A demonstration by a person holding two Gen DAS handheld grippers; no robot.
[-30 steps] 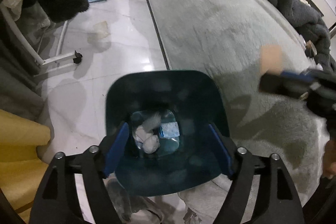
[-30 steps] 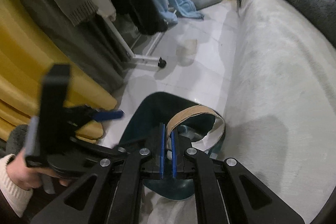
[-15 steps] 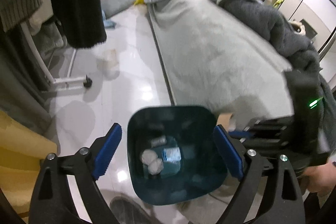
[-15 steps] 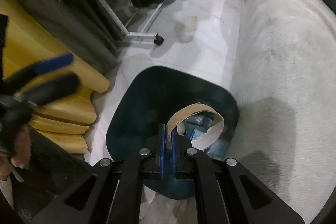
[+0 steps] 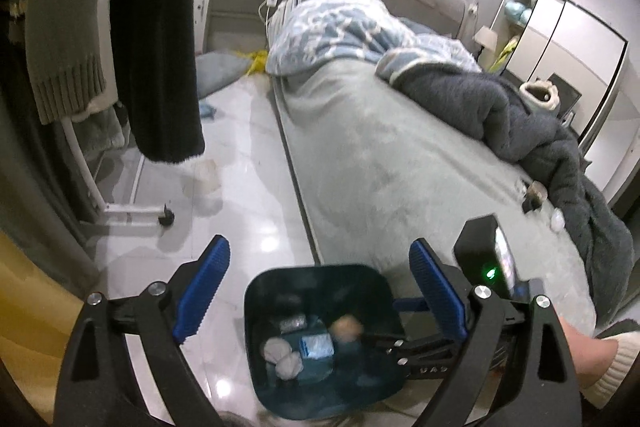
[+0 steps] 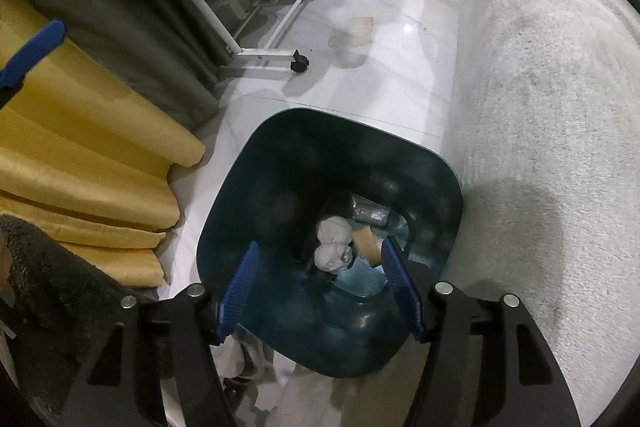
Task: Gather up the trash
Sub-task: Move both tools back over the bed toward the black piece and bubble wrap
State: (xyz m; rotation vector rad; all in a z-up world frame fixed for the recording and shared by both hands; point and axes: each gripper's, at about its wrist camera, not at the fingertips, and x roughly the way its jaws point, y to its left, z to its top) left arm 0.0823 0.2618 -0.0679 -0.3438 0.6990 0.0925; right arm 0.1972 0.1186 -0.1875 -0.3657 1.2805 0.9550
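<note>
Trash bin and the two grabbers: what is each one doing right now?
Trash bin: upright on the floor, no lid, trash at its bottom.
Cardboard strip: lying inside the bin, let go.
Right gripper: jaws just opened, nothing between them.
Left gripper: open wide, empty.

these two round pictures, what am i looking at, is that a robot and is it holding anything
No robot: a person holds a hand-held two-finger gripper in each hand, each with a fisheye camera looking along its blue-padded fingers. One picture comes from the left gripper, the other from the right gripper. Both look down into a dark teal bin on the floor beside a bed. In the bin lie white wads, a brown cardboard strip and a blue packet. The right jaws have just been opening, nothing is pinched between them, and the left jaws stand wide and empty.
</note>
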